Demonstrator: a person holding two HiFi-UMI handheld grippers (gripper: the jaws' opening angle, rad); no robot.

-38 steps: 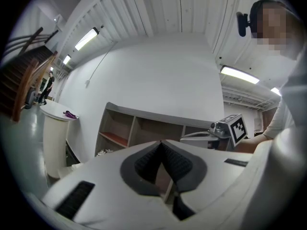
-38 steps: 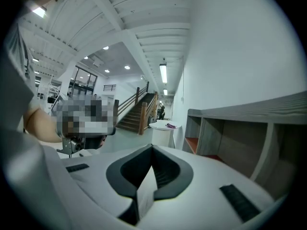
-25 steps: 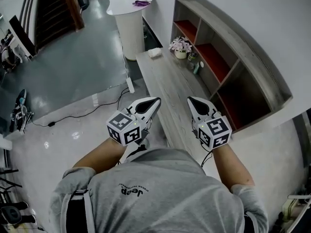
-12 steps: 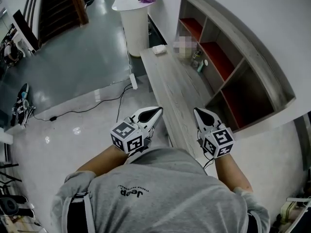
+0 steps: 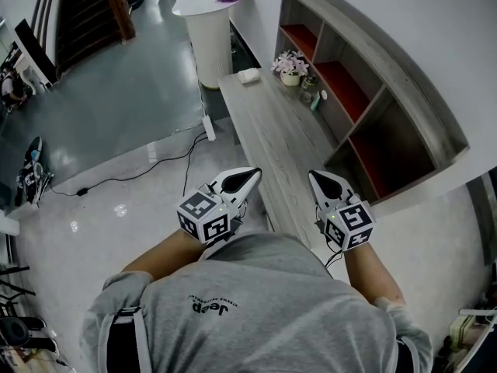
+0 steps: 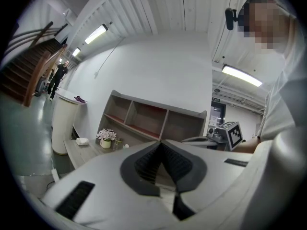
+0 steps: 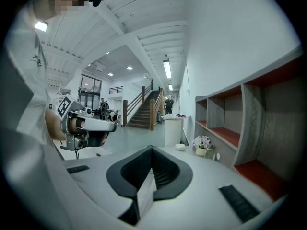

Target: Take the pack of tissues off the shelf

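Right gripper (image 7: 151, 148): jaws closed together, nothing between them. Left gripper (image 7: 108, 125) held level at far left. Shelf (image 7: 249, 123) along the right, compartments floored red. Flower pot (image 7: 201, 147) below its far end; white tissue pack (image 7: 180, 146) just left of the pot. White round table (image 7: 172, 127) behind, staircase (image 7: 144, 110) beyond.

Shows a glossy grey floor (image 5: 132, 107) lit by bright ceiling strip lights (image 6: 242, 75) (pale reflections glint across it). Sets a long grey wooden counter (image 5: 272, 138) along a plain white wall (image 5: 435, 22), with an open shelf unit (image 5: 339, 92) standing on it, red inside some compartments. Places a round white pedestal table (image 5: 208, 37) just beyond the counter's far end and a dark wooden staircase (image 5: 85, 6) at far left.
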